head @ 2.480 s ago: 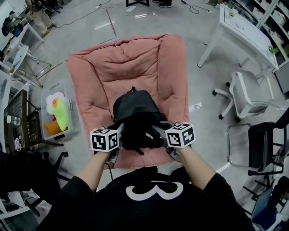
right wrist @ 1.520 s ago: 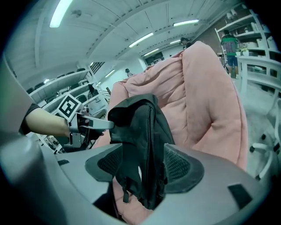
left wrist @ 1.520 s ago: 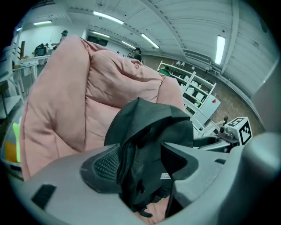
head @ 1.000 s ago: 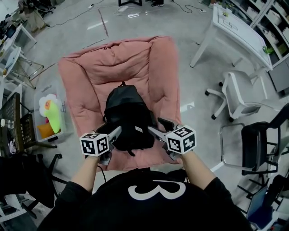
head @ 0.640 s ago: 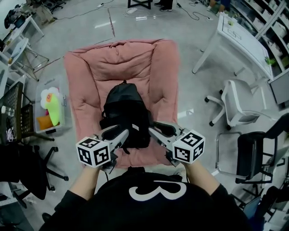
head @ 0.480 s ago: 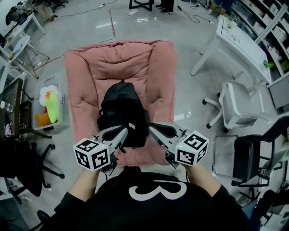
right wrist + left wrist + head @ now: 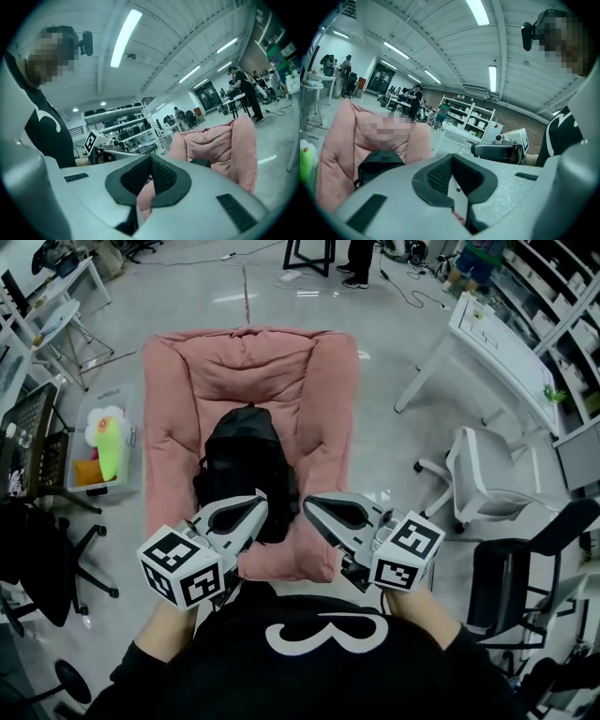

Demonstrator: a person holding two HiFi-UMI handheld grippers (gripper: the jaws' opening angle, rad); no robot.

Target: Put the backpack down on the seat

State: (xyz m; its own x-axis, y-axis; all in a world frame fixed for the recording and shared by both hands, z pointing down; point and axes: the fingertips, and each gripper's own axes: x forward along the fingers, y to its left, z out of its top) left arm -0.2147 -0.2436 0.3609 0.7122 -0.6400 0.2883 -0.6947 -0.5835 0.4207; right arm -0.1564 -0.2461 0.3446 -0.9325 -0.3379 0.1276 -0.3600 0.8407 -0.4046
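Head view, looking down. The backpack [image 7: 239, 460], black, lies on the pink seat [image 7: 319, 381], roughly central on the cushion, its top toward the seat back.

Left gripper [image 7: 260, 498]: jaws fully together, pads meeting, nothing between them. It sits above the seat's front part, just beside the backpack's near end; I cannot tell whether it touches.

Right gripper [image 7: 308, 503]: jaws also fully together and empty, over the seat's front right, apart from the backpack.

Containers: one clear plastic bin [image 7: 134, 446] on the floor just beside the seat's left edge. Inside it: a white flower-shaped plush [image 7: 101, 423], a green soft item [image 7: 112, 454] and something orange [image 7: 84, 471] at the near end. I cannot identify the orange item.

Hidden or unclear:
- The backpack's near end is covered by the left gripper's body in the head view.
- The left gripper view shows only the backpack's upper part above the gripper's housing.
- The right gripper view shows only a dark sliver of it against the pink cushion.
- The seat's front edge is partly behind both grippers.
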